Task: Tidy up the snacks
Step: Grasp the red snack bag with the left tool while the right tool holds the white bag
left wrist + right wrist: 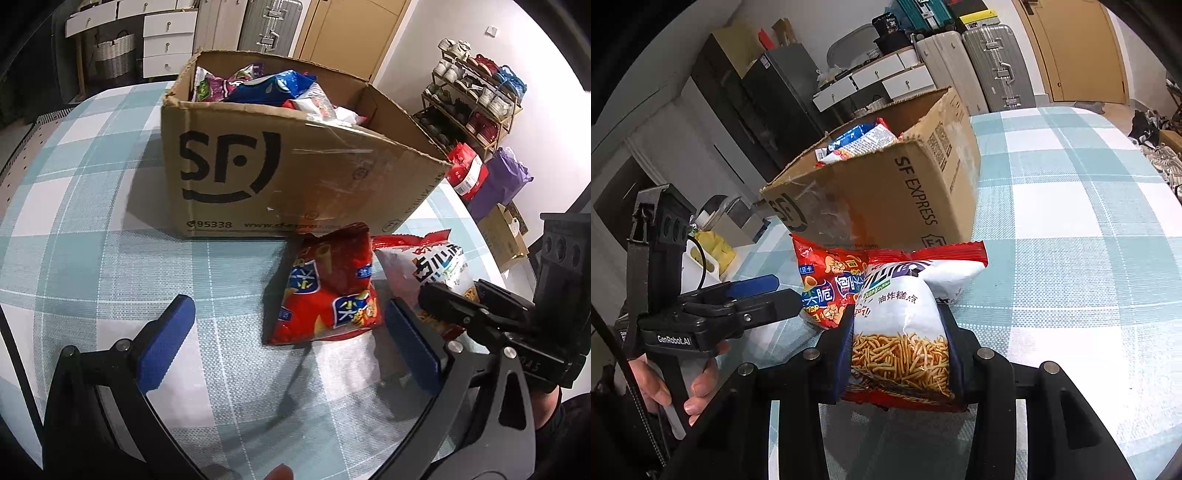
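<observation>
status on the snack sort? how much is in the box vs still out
Done: several packets already sit in the cardboard box. In hand: right gripper is shut on the white noodle-snack bag. Left: the red snack bag lies on the table before the box; left gripper is open, empty.

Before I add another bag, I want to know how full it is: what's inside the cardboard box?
The cardboard box holds a heap of snack packets, blue, purple, red and white, reaching about to its rim. Its walls and the top packets hide whatever lies deeper.
</observation>
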`<state>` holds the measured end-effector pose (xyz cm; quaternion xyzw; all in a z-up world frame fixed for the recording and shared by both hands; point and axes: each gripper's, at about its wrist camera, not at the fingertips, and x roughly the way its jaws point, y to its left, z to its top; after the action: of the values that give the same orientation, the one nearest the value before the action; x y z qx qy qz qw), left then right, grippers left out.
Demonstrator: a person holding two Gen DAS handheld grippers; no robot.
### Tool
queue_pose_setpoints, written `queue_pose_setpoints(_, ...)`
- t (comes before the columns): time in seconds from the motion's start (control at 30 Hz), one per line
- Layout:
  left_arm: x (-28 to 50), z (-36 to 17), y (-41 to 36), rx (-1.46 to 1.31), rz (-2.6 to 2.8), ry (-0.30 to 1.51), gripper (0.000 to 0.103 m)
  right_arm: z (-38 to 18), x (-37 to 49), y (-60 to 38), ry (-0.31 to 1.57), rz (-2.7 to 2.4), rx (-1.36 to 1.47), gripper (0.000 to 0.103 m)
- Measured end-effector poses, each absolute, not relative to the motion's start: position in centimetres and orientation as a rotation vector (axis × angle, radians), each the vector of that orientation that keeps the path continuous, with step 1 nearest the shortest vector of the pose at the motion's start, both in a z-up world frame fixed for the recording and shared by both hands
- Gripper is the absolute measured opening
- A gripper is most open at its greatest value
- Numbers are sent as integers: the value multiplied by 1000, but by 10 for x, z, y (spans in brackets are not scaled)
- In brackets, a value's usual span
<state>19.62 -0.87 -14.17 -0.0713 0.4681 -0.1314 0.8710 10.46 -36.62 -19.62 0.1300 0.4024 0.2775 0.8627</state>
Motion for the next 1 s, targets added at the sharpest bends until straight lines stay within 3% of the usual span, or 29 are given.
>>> queue_pose_setpoints(0.87,235,-151,-47,-141,-296,1029,101,-187,84,-395,800,541,309,42)
queue_pose_setpoints(1.0,239,-157,-48,-155,-315,1034,91,-187,82,-397,801,538,315,42)
